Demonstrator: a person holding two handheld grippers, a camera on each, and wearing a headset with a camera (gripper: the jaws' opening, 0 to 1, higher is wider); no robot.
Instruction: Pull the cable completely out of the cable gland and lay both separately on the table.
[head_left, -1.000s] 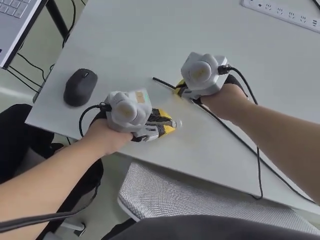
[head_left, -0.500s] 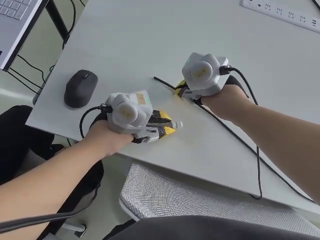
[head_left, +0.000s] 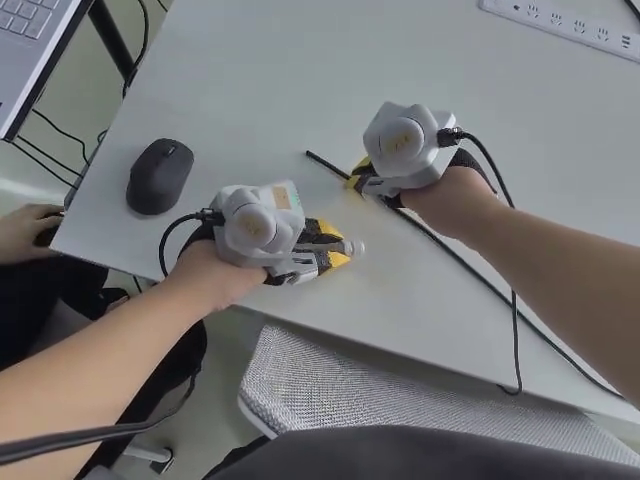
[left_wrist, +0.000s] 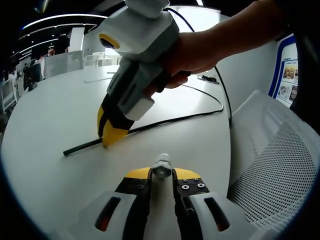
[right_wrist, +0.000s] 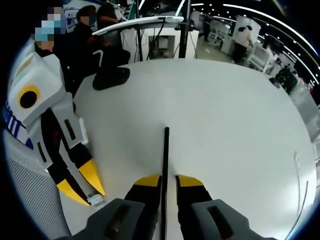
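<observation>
Left gripper pinches the cable gland at its fingertips; right gripper clamps the cable running ahead of its fingers — both separate. Released carelessly, the cable gland may roll off the table

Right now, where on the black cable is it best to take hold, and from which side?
Take the cable on its straight free end, just ahead of the right gripper holding it. Come from above, fingers on either side: it is thin and runs straight along the table.
</observation>
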